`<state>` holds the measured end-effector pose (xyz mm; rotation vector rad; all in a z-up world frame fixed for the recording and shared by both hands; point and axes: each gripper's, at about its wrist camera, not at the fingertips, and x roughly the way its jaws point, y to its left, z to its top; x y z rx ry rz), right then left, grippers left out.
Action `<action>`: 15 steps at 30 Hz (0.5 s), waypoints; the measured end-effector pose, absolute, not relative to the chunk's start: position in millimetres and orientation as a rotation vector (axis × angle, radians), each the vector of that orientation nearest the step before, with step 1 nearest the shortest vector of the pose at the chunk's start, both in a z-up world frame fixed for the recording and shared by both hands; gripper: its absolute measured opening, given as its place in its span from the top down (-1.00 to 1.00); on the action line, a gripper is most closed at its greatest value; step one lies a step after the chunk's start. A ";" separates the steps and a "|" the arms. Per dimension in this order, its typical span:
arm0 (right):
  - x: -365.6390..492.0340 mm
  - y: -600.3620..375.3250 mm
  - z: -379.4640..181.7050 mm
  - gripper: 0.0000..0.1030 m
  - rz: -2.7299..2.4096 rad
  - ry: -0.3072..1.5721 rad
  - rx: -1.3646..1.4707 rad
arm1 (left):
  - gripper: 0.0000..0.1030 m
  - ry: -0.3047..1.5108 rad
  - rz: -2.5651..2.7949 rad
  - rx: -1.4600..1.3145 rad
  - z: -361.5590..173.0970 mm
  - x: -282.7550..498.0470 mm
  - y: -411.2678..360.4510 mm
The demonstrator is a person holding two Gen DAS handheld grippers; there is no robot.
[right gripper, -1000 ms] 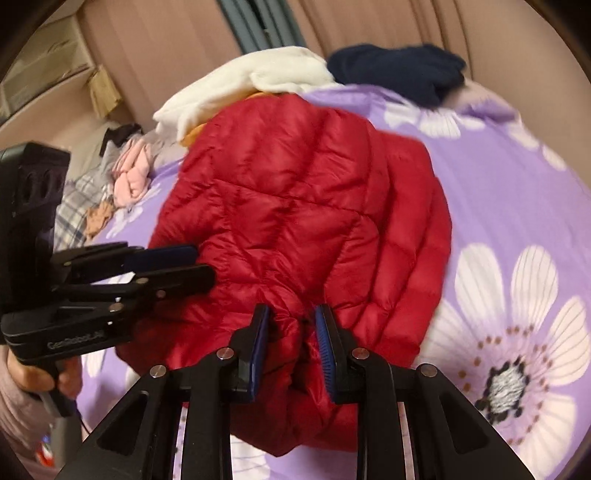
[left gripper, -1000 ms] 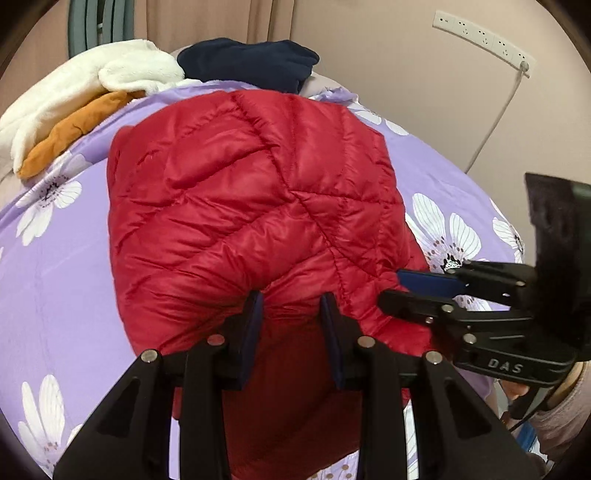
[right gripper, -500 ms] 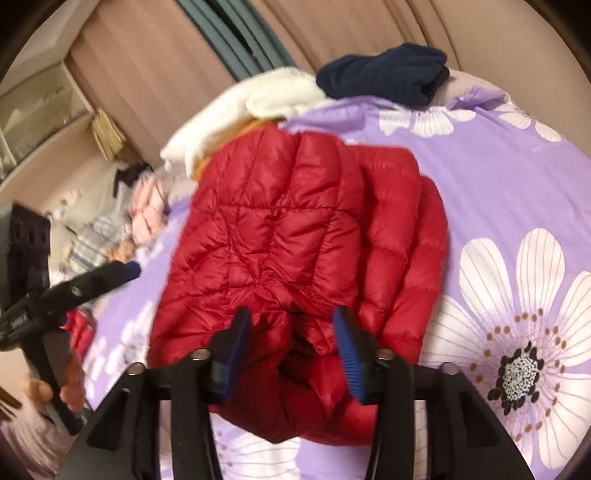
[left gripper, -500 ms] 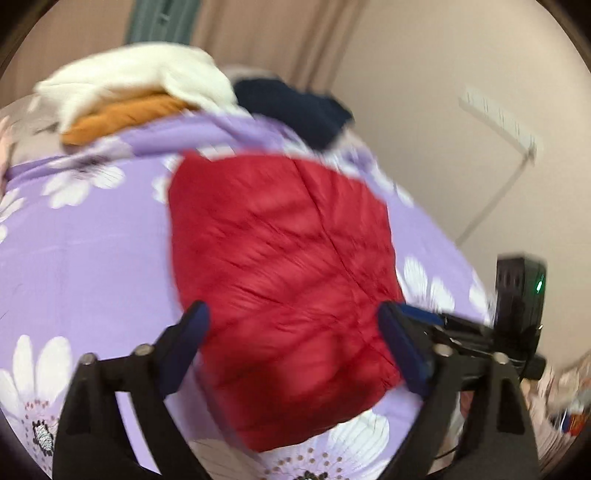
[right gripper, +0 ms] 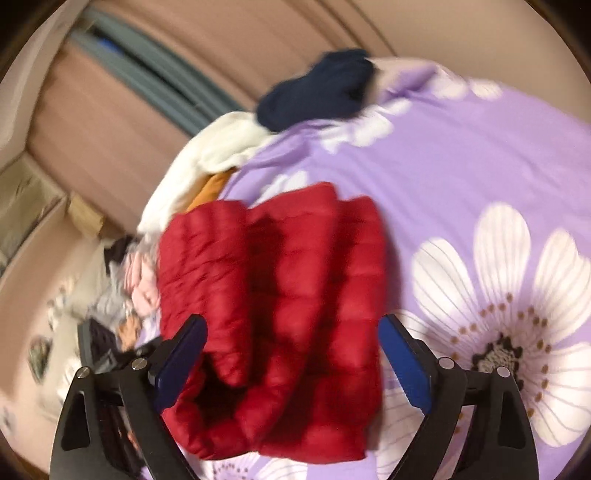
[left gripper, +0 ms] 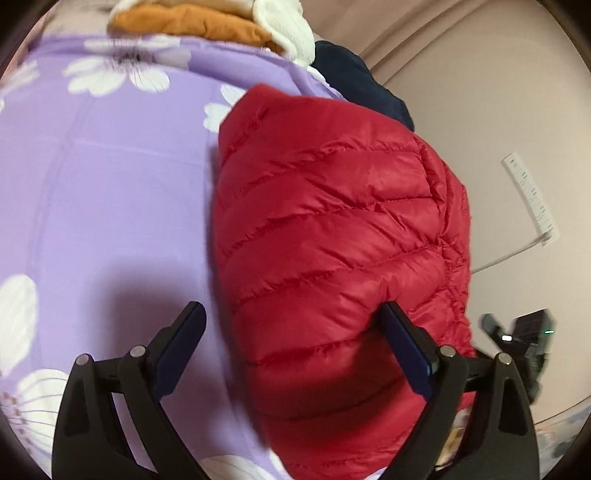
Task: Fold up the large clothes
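A red quilted puffer jacket [left gripper: 332, 236] lies folded into a compact bundle on the purple flowered bedsheet [left gripper: 92, 206]. My left gripper [left gripper: 291, 325] is open and empty, hovering over the jacket's near left edge. In the right wrist view the jacket [right gripper: 280, 302] lies in front of my right gripper [right gripper: 291, 332], which is open and empty above its near end. The right gripper's body shows at the right edge of the left wrist view [left gripper: 524, 336]. The left gripper shows dimly at the lower left of the right wrist view [right gripper: 107, 354].
A white and orange pile of clothes [left gripper: 207, 22] and a navy garment [left gripper: 354, 81] lie at the far end of the bed. They also show in the right wrist view, the white pile [right gripper: 207, 162] and navy garment [right gripper: 317, 88]. A wall with a power strip [left gripper: 532, 199] borders the bed. More clothes [right gripper: 136, 288] lie left.
Both grippers let go of the jacket's near edge, opened wide and pulled back. The jacket now rests folded on the sheet. Both views swung sideways.
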<state>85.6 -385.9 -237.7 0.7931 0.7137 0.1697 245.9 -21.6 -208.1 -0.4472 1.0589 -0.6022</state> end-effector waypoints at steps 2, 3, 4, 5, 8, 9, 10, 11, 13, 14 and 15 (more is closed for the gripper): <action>90.4 -393.8 -248.6 -0.82 0.174 0.738 0.844 | -0.86 1.073 -0.615 -0.463 -212.6 248.0 -22.2; 93.6 -397.2 -255.0 -0.82 0.170 0.752 0.867 | -0.86 1.078 -0.618 -0.465 -214.2 248.7 -23.2; 96.0 -399.8 -259.9 -0.82 0.163 0.762 0.886 | -0.87 1.084 -0.625 -0.467 -215.8 249.9 -24.4; 98.9 -401.7 -265.2 -0.82 0.173 0.723 0.897 | -0.90 1.087 -0.628 -0.468 -216.5 250.1 -25.9; 106.8 -405.3 -279.5 -0.84 0.205 0.728 0.975 | -0.91 1.094 -0.640 -0.479 -219.1 254.0 -29.0; 109.8 -406.0 -283.7 -0.90 0.219 0.730 0.996 | -0.92 1.099 -0.645 -0.486 -219.6 253.8 -30.4; 112.9 -407.5 -288.8 -0.93 0.226 0.737 1.017 | -0.94 1.102 -0.645 -0.491 -220.3 253.9 -31.3; 115.4 -408.2 -294.1 -0.94 0.231 0.741 1.044 | -0.95 1.104 -0.645 -0.496 -221.8 255.2 -32.1; 119.8 -408.3 -302.5 -0.94 0.274 0.745 1.113 | -0.97 1.110 -0.649 -0.505 -224.3 256.6 -31.9; 120.2 -408.3 -306.0 -0.94 0.293 0.746 1.145 | -0.98 1.113 -0.650 -0.505 -225.7 257.0 -32.9; 120.8 -408.3 -307.0 -0.94 0.304 0.742 1.160 | -0.98 1.114 -0.652 -0.505 -226.3 256.6 -33.7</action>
